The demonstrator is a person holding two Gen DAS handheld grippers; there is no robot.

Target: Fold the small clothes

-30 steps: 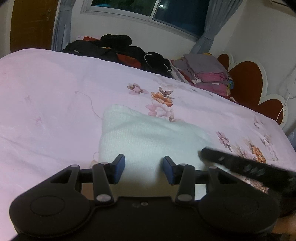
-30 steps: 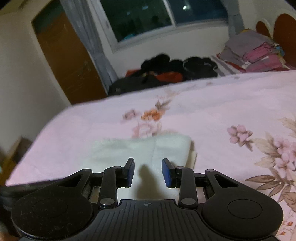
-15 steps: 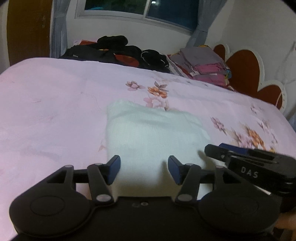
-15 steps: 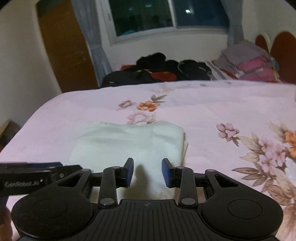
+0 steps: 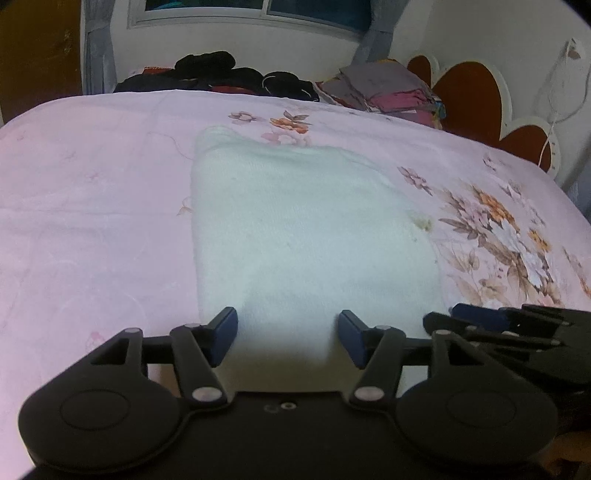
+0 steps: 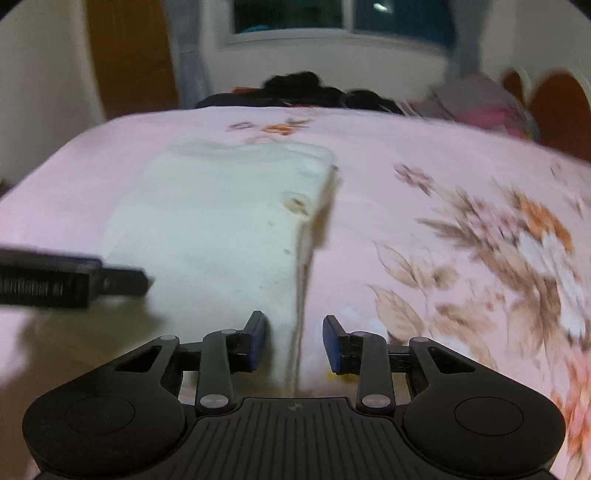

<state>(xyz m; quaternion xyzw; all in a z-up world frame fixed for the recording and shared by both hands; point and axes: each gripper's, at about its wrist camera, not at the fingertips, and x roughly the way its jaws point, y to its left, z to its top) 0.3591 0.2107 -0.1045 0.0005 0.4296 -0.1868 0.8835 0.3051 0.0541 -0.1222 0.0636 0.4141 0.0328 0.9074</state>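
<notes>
Looking down a pink floral bedspread (image 5: 92, 206), with a folded white cloth (image 5: 295, 229) lying flat near the middle of it. Far left, showing a brown wooden door (image 6: 129, 55) and a grey curtain (image 5: 98, 48) beside the window (image 5: 255, 11).

Left claw (image 5: 288, 334) hanging just above the near edge of the white cloth, jaws standing wide apart, gripping nothing, cloth showing plainly through the gap. Blue pads (image 5: 221, 334) sitting over the near left part of the cloth. In the right wrist view, left claw (image 6: 122, 282) poking in from the left side as a blurred dark bar, tip reaching over the cloth's left edge; touching or not, can't tell.

Moving right: right claw (image 6: 294, 341) parked at the near right corner of the white cloth (image 6: 221, 221), jaws moderately spread and not clamping anything, the stacked right-hand edge of the fold running up between the two fingers. Small brownish mark (image 6: 297, 203) showing on the cloth near that edge. Also visible in the left wrist view, right claw (image 5: 461, 321) sticking in low from the right, beside the cloth's near right corner.

Back along the far side of the bed: dark clothes pile (image 5: 221, 74), then a stack of folded grey and pink clothes (image 5: 388, 88), then a brown scalloped headboard (image 5: 476, 96) at far right.
</notes>
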